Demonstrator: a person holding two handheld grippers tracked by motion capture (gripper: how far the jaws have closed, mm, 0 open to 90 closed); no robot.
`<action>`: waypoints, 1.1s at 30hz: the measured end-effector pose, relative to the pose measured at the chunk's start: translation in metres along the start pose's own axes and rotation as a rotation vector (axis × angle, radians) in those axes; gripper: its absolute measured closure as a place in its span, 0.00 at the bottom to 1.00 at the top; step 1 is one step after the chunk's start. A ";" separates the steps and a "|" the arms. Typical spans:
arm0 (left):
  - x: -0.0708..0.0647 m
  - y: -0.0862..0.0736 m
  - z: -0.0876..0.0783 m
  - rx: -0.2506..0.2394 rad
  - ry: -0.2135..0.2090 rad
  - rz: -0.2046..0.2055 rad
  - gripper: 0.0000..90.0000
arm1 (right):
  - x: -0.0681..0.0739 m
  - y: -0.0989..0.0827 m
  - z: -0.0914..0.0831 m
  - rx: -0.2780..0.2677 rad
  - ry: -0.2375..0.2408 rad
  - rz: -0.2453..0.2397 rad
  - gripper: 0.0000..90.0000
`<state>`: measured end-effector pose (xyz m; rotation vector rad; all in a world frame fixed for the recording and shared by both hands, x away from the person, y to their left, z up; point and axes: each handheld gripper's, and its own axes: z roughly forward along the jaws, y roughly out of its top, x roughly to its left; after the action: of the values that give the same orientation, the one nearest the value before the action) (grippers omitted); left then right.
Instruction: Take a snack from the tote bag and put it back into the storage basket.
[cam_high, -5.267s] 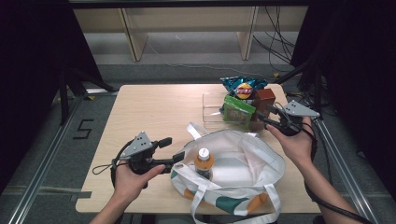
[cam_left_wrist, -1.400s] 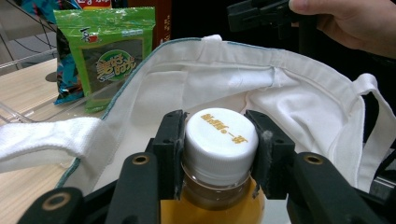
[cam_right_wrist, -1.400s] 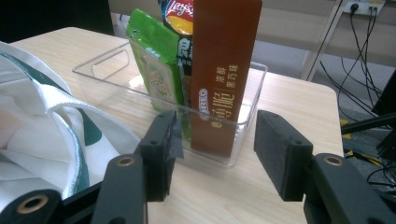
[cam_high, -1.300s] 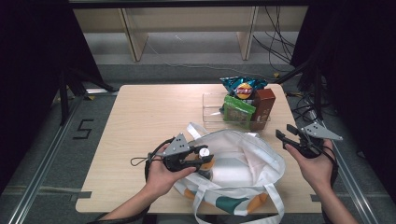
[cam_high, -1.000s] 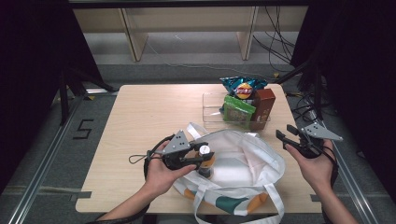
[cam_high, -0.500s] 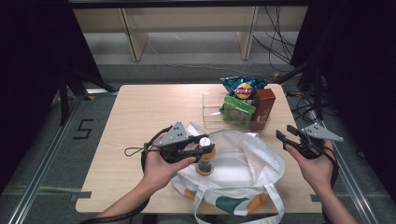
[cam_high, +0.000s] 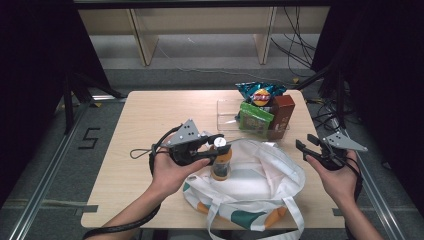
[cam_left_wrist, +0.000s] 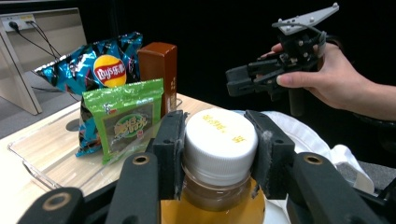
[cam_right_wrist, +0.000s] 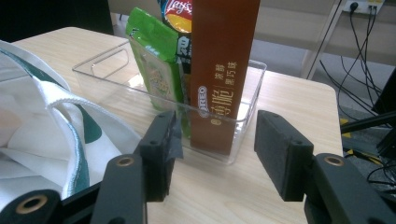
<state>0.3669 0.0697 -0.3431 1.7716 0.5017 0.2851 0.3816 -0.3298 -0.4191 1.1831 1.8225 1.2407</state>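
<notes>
One table spans the middle of the high view, with my white tote bag at its lower centre. Above the bag's left edge, my left hand-held gripper is clamped on the bottle cap. At right, my right hand-held gripper stands apart, empty.

High view looks down from above; 2 gripper views look close along their jaws, sharing the clear bin ahead.
</notes>
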 end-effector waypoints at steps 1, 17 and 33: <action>0.000 0.002 0.000 -0.003 -0.001 0.006 0.65 | 0.000 0.000 0.000 0.002 0.001 0.002 0.55; 0.004 0.026 -0.003 -0.045 0.015 0.012 0.65 | 0.000 -0.001 0.000 0.020 0.019 -0.005 0.55; 0.008 0.045 -0.005 -0.076 0.032 0.015 0.65 | -0.003 -0.002 0.000 0.030 0.015 -0.047 0.55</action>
<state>0.3803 0.0694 -0.2986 1.6996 0.4939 0.3392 0.3815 -0.3330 -0.4211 1.1435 1.8748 1.2026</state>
